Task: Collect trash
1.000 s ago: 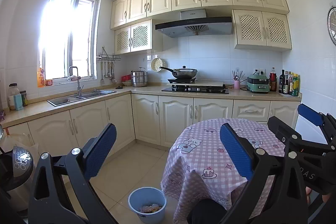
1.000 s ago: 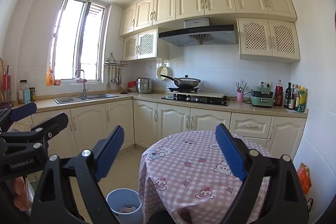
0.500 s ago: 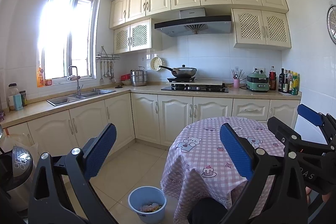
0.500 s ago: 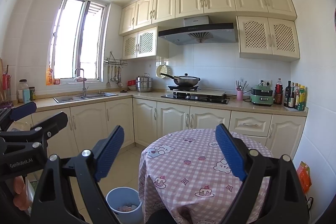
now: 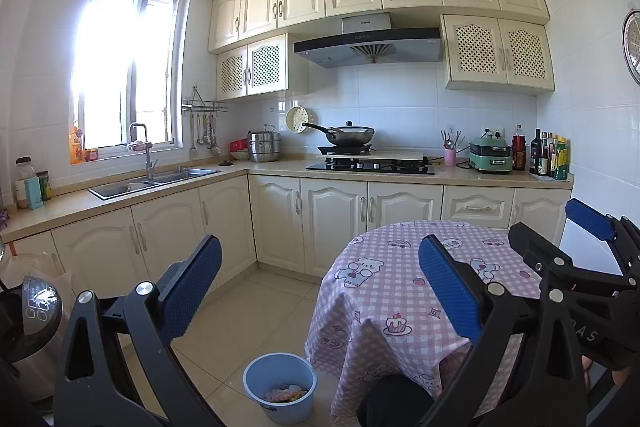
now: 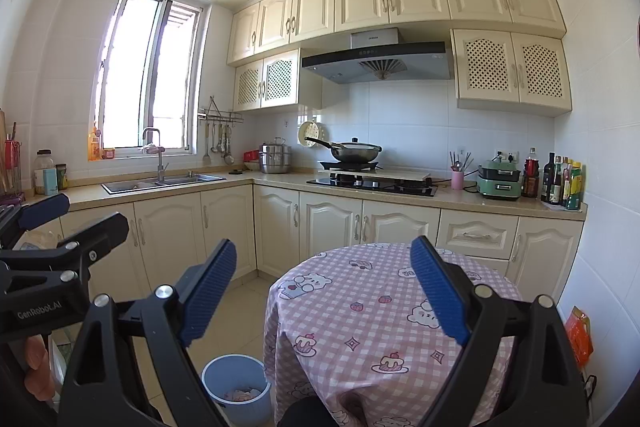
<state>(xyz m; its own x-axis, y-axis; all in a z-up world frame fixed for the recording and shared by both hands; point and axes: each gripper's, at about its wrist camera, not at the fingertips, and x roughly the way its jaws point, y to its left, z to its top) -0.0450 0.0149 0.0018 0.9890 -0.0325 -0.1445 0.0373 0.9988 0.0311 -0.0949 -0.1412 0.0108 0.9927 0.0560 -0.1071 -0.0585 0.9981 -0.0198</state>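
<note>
Left wrist view: the left gripper (image 5: 320, 287) has its jaws spread wide, holding nothing. A blue bin (image 5: 280, 387) with scraps in it stands on the floor, just beside the round desk (image 5: 400, 291).

Right wrist view: the right gripper (image 6: 324, 287) has its jaws spread and empty above the desk (image 6: 360, 315); the bin (image 6: 236, 387) sits lower left.

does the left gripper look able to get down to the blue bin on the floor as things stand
Probably yes. The left gripper is open and holds nothing, and the blue bin stands on bare floor beside the round table, its mouth uncovered. Nothing shows between them; it would need to dip well down.
</note>
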